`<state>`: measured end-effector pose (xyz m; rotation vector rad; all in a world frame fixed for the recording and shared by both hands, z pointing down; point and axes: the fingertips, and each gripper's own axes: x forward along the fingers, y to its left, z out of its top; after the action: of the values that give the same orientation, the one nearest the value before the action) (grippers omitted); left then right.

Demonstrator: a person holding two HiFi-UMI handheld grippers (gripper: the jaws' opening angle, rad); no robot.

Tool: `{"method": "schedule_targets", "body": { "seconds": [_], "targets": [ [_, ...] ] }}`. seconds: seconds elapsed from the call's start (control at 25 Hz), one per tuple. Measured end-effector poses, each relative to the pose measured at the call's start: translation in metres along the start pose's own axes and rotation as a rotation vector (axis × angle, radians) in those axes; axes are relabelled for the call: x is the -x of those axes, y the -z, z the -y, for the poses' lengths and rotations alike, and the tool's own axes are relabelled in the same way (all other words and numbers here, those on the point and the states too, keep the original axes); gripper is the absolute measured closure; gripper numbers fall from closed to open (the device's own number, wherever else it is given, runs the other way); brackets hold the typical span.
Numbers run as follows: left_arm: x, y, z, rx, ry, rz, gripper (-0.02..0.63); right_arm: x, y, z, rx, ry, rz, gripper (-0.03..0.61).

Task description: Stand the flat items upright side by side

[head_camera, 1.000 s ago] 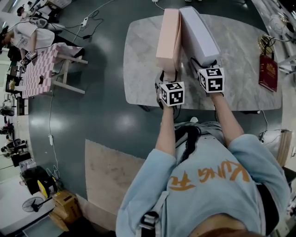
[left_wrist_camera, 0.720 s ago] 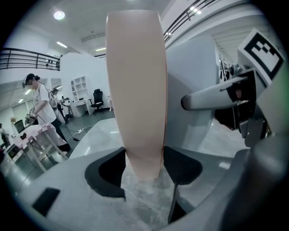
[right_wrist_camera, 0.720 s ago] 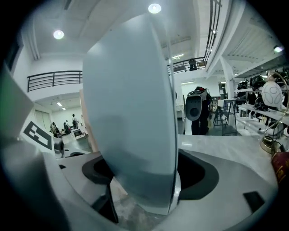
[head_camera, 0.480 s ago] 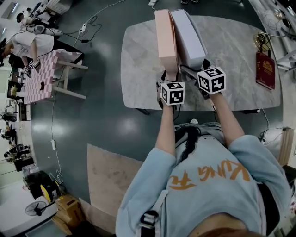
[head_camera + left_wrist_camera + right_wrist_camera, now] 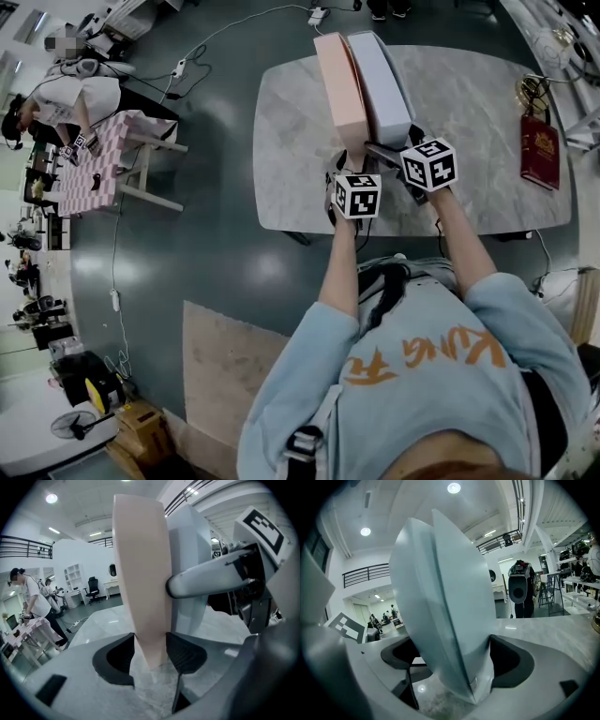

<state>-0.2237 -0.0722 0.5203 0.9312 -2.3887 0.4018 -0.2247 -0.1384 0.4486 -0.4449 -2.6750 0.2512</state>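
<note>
Head view: pink box (image 5: 339, 84) and grey box (image 5: 381, 80) now stand closer.

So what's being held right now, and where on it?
The left gripper pinches the pink box at its near lower end, its jaws just closing. The right gripper holds nothing: its jaws, just opening, straddle the grey box without pressing.

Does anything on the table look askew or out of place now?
The pink box and the grey box stand upright side by side, neither askew. Only the red book lies flat, apart from them, near the right end of the table.
</note>
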Motion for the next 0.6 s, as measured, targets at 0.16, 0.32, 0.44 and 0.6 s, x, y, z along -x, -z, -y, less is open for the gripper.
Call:
{"method": "schedule_targets", "body": {
  "seconds": [0.16, 0.32, 0.44, 0.6],
  "targets": [
    [-0.003, -0.002, 0.000, -0.006, 0.006, 0.006, 0.391, -0.009, -0.002, 0.000, 0.035, -0.017, -0.020, 0.077],
    [-0.009, -0.003, 0.003, -0.020, 0.005, 0.009, 0.404, -0.021, -0.002, 0.004, 0.060, -0.048, -0.037, 0.036],
    [-0.011, -0.004, -0.002, -0.026, 0.000, 0.009, 0.408, -0.029, -0.005, 0.006, 0.070, -0.071, -0.045, 0.006],
    [-0.012, -0.008, -0.009, -0.025, -0.013, 0.010, 0.412, -0.039, -0.011, 0.006, 0.083, -0.091, -0.043, 0.003]
  ]
}}
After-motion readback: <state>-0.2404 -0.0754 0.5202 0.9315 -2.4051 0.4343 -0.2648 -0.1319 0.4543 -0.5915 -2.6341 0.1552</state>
